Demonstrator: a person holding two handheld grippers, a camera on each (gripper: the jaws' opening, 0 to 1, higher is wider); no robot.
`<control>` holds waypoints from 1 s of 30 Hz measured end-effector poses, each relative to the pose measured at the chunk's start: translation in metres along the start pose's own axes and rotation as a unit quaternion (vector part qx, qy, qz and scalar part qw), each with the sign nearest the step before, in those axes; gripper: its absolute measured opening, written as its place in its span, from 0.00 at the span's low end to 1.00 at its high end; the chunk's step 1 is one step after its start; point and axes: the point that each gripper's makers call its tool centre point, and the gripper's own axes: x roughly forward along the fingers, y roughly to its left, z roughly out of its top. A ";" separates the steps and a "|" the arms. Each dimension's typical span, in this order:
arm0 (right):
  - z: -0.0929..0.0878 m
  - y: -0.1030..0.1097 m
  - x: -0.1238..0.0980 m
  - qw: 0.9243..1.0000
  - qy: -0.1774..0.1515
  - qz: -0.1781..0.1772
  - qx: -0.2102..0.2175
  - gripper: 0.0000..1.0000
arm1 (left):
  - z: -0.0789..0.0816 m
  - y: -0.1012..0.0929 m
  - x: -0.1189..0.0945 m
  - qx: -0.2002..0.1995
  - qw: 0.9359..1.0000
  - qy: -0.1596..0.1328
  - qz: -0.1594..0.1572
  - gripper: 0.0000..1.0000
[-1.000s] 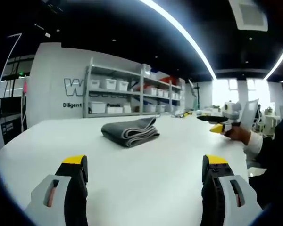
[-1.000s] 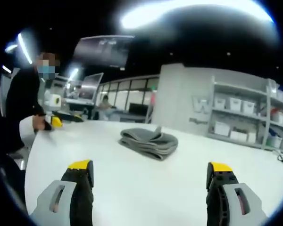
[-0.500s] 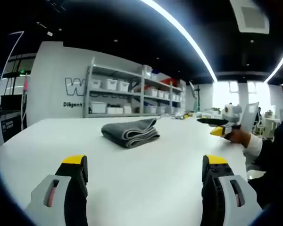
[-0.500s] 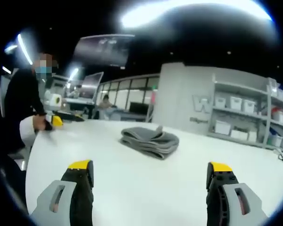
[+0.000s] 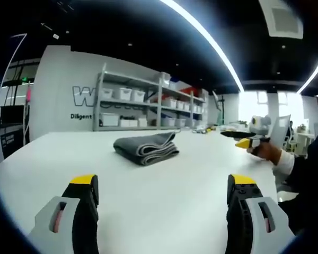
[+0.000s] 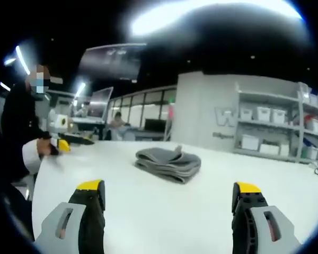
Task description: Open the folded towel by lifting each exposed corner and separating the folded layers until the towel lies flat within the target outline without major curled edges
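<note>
Folded grey towel (image 5: 146,147) sits mid-tabletop (image 5: 164,196), bare surface all around; left claw (image 5: 161,185) and right claw (image 6: 168,190) spread wide, holding nothing.

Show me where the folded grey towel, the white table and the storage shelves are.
folded grey towel (image 5: 146,147): left gripper view, on its top layer.
white table (image 5: 159,201): left gripper view, on bare surface before the towel.
storage shelves (image 5: 148,108): left gripper view, on the middle shelf.

- towel (image 5: 146,147): soft grey cloth, matt, thick folded layers
- table (image 5: 164,196): smooth white top, slight sheen
- shelves (image 5: 148,103): grey metal frame w/ white plastic bins (image 5: 122,94)
</note>
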 end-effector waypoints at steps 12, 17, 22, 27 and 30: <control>0.029 0.004 0.007 0.999 -0.008 -0.005 -0.040 1.00 | 0.000 0.005 -0.001 0.011 1.000 0.002 0.008 0.99; 0.041 -0.001 0.012 0.999 -0.012 -0.006 -0.041 1.00 | -0.001 0.004 -0.001 0.014 1.000 0.005 0.008 0.99; 0.044 -0.006 0.024 0.999 -0.006 -0.003 -0.040 1.00 | -0.003 0.001 -0.001 0.018 1.000 0.008 0.009 0.99; 0.045 -0.010 0.036 1.000 -0.003 0.000 -0.025 1.00 | -0.004 0.000 -0.001 0.023 1.000 0.010 0.014 0.99; 0.042 -0.009 0.042 0.999 0.010 0.009 -0.036 1.00 | -0.006 0.000 -0.001 0.024 1.000 0.013 0.015 0.99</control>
